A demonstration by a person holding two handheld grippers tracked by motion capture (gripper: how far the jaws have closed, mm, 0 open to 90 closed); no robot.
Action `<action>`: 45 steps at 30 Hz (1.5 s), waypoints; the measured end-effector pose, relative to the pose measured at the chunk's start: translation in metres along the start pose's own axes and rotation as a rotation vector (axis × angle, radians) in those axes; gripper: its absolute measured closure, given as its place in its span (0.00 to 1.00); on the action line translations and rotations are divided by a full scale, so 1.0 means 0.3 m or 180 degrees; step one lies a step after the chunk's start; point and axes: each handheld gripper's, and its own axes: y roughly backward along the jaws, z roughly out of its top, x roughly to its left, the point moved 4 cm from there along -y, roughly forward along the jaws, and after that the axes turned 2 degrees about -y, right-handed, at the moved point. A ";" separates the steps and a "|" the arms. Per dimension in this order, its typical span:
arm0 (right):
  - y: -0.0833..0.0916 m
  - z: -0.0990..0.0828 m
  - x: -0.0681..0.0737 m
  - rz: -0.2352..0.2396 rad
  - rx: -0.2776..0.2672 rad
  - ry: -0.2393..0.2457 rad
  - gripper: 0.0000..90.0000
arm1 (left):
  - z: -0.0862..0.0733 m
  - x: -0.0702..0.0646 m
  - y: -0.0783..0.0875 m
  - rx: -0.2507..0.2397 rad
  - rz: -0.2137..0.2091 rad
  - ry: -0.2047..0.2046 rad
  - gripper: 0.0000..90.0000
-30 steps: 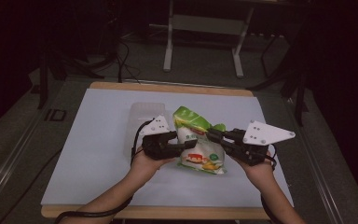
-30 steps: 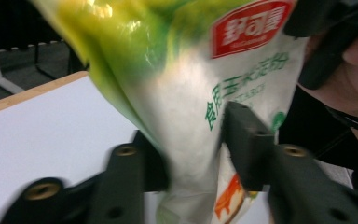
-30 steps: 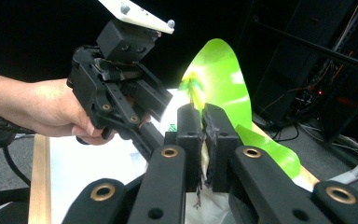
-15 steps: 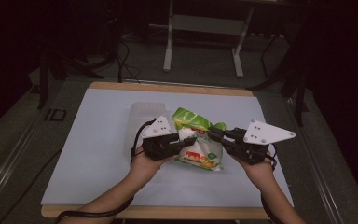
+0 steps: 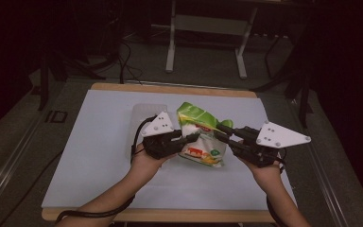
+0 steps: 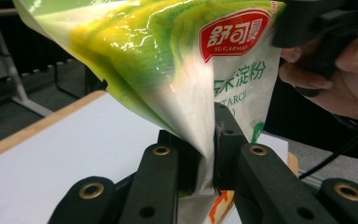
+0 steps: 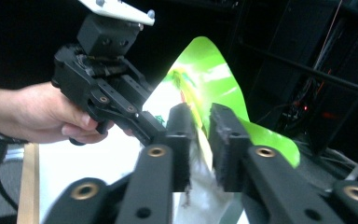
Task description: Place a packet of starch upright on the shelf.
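Green-and-white glossy plastic starch bag [image 5: 202, 137] held up over middle of white desk [image 5: 94, 142], between your hands. Your left gripper [image 5: 193, 138] pinches bag's left side, jaws pressed onto film. Your right gripper [image 5: 220, 132] clamps bag's right side, jaws pressed onto film.

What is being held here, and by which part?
A green and white starch bag: the left gripper pinches one side edge, the right gripper the opposite edge.
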 end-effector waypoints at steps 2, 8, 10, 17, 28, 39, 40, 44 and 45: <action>0.033 0.017 -0.012 -0.0076 -0.0175 -0.0096 0.67 | 0.008 0.016 0.013 -0.0027 0.0049 -0.0024 0.91; 0.066 0.003 -0.033 -0.0282 -0.0178 -0.0215 0.45 | 0.034 0.072 0.053 -0.0091 0.0200 -0.0024 0.91; 0.077 -0.011 -0.048 -0.0356 -0.0190 -0.0300 0.39 | 0.044 0.100 0.061 -0.0071 0.0209 -0.0023 0.91; 0.106 -0.063 -0.084 -0.0375 -0.0220 -0.0549 0.12 | 0.051 0.176 0.088 -0.0135 0.0401 -0.0164 0.91; 0.146 -0.151 -0.130 -0.0496 -0.0029 -0.0785 0.12 | 0.036 0.329 0.130 -0.0266 0.0818 -0.0124 0.91; 0.162 -0.201 -0.161 -0.0620 0.0060 -0.0832 0.15 | -0.057 0.422 0.130 -0.0221 0.1012 -0.0029 0.91; 0.163 -0.204 -0.164 -0.0625 0.0069 -0.0823 0.15 | -0.067 0.432 0.132 -0.0223 0.1017 0.0003 0.91; 0.169 -0.228 -0.176 -0.0657 0.0113 -0.0867 0.15 | -0.113 0.466 0.141 -0.0228 0.1009 0.0039 0.91; 0.170 -0.236 -0.179 -0.0648 0.0111 -0.0893 0.15 | -0.124 0.472 0.141 -0.0227 0.1002 0.0048 0.91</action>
